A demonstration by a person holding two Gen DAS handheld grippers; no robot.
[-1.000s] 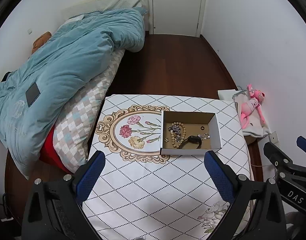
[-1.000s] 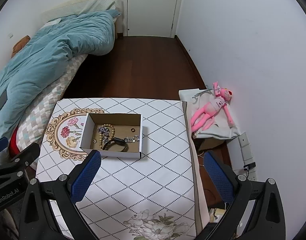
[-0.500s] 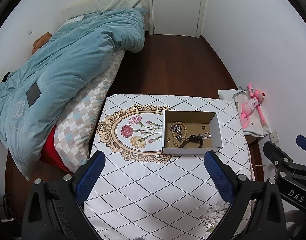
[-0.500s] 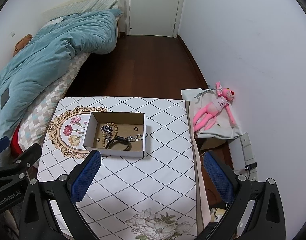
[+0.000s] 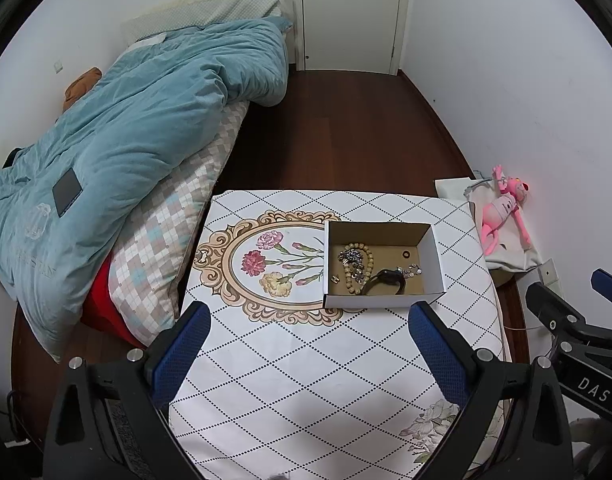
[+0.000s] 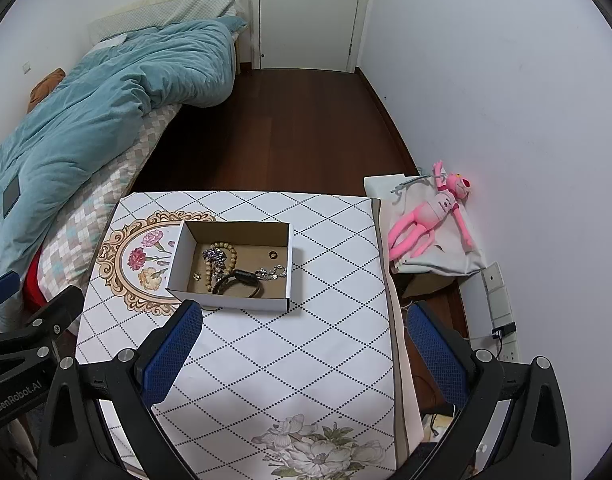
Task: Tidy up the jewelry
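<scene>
An open white cardboard box (image 5: 435,258) (image 6: 178,258) sits on the patterned table. Inside lie a wooden bead bracelet (image 5: 367,258) (image 6: 230,254), a black band (image 5: 385,280) (image 6: 242,282), a silver chain (image 5: 409,271) (image 6: 272,273), a sparkly silver piece (image 5: 347,258) (image 6: 214,256), a small dark ring (image 5: 405,255) (image 6: 272,255) and a tiny earring (image 5: 335,279) (image 6: 196,276). My left gripper (image 5: 306,350) hangs open well above the table's near half. My right gripper (image 6: 302,350) is also open, high over the table's right part. Neither holds anything.
The tablecloth (image 5: 306,380) (image 6: 274,360) has diamond and flower prints. A bed with a teal duvet (image 5: 126,140) (image 6: 86,120) lies to the left. A pink plush toy (image 5: 501,208) (image 6: 429,216) rests on a cloth by the right wall. A white door (image 5: 349,12) stands beyond the dark floor.
Both views have drifted slightly: the box and table sit a little farther right in each frame than before. Both grippers stay open and the jewelry has not moved.
</scene>
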